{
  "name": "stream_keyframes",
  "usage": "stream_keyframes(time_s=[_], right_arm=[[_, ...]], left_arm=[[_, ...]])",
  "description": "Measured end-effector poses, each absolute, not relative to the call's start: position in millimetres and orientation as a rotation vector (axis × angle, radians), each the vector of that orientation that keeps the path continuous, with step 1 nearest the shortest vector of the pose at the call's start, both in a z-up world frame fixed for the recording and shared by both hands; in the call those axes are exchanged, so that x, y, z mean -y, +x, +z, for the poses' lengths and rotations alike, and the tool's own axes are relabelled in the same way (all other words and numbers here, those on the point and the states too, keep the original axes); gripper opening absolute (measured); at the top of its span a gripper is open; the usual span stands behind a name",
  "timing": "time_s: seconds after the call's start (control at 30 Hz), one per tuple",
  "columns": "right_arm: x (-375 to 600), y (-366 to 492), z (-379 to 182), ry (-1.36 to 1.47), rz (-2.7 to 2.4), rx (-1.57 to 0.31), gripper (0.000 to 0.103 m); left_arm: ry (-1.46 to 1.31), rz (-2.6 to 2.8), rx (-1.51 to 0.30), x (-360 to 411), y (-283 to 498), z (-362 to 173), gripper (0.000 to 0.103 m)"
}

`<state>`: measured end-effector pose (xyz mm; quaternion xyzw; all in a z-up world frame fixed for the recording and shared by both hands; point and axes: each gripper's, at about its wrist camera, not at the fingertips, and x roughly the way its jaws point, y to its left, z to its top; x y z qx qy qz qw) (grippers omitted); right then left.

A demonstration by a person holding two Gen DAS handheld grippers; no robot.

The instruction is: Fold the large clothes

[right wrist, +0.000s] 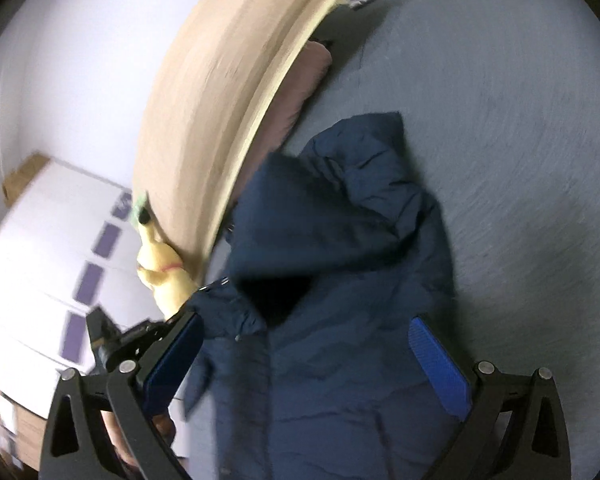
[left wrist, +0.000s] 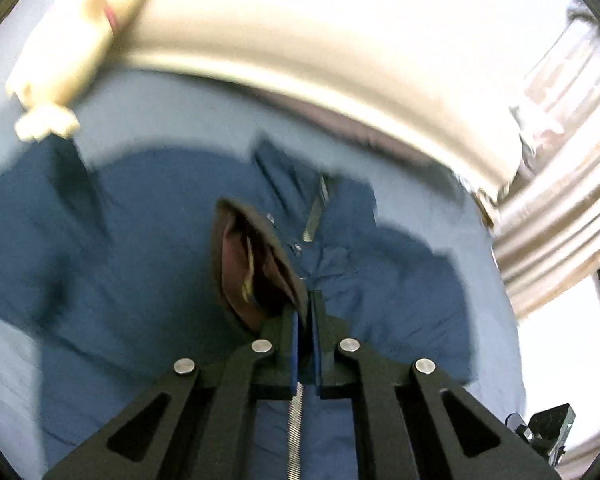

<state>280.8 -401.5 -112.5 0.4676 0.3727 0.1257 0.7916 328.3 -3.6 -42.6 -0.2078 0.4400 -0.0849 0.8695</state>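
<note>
Left wrist view: left gripper [left wrist: 305, 308] clenched, blue pads [left wrist: 295, 344] pinching the edge of the navy padded jacket [left wrist: 140, 248] beside its brown lining [left wrist: 240, 264] and zipper [left wrist: 316, 208]. Jacket spread over the pale blue bedsheet [left wrist: 160, 112], near the beige headboard [left wrist: 320, 60]; cream plush toy [left wrist: 64, 64] at upper left. Right wrist view: right gripper [right wrist: 306, 354] released, jaws wide, hovering above the same jacket [right wrist: 340, 240], hood toward the headboard [right wrist: 220, 100], yellow plush toy [right wrist: 162, 272] alongside.
</note>
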Motion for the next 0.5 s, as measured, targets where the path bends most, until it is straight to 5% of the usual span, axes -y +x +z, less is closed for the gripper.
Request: stream_keyframes(time_s=[0.5], right_arm=[[379, 348, -168, 1.355, 0.078, -0.857, 0.098]], left_arm=[[-0.294, -0.076, -0.918, -40, 327, -68, 0.005]])
